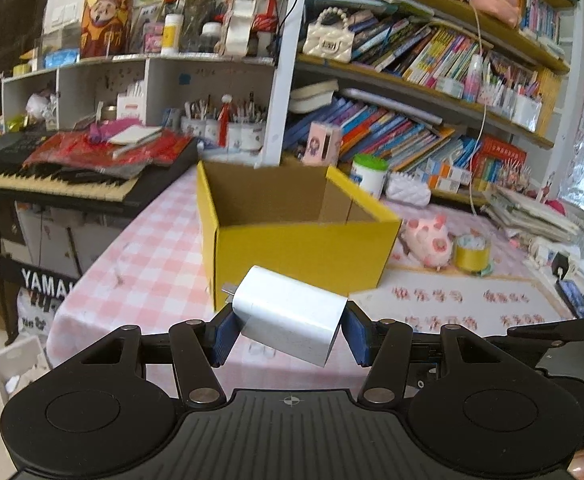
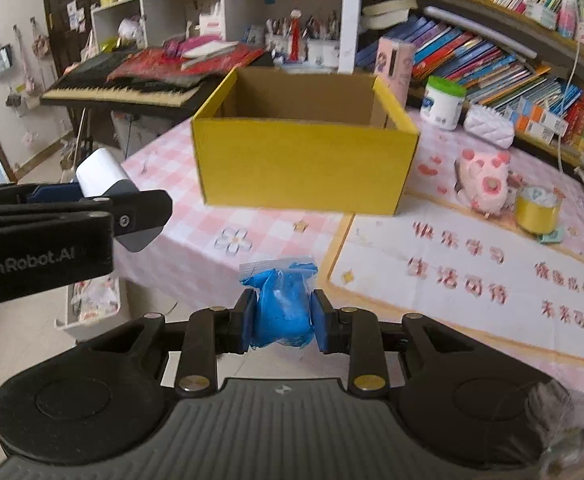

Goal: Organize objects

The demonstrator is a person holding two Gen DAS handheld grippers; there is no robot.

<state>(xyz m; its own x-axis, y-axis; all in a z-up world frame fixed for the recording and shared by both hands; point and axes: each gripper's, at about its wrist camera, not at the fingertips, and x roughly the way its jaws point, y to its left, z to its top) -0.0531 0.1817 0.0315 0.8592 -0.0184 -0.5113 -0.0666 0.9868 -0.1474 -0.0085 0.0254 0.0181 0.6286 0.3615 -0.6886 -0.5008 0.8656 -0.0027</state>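
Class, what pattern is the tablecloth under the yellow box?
Pink and white checks on the tablecloth, clearest in the right wrist view.

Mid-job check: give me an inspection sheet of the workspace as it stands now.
Surface: table with pink checked cloth, printed mat on its right.
Job's things: open yellow cardboard box; white charger block; bagged blue item.
Clutter: pink plush toy, yellow tape roll, white jar.
Grippers: left gripper shut on charger; right gripper shut on bag.
Cables: white cord hanging by shelves.
Surroundings: keyboard, bookshelves.
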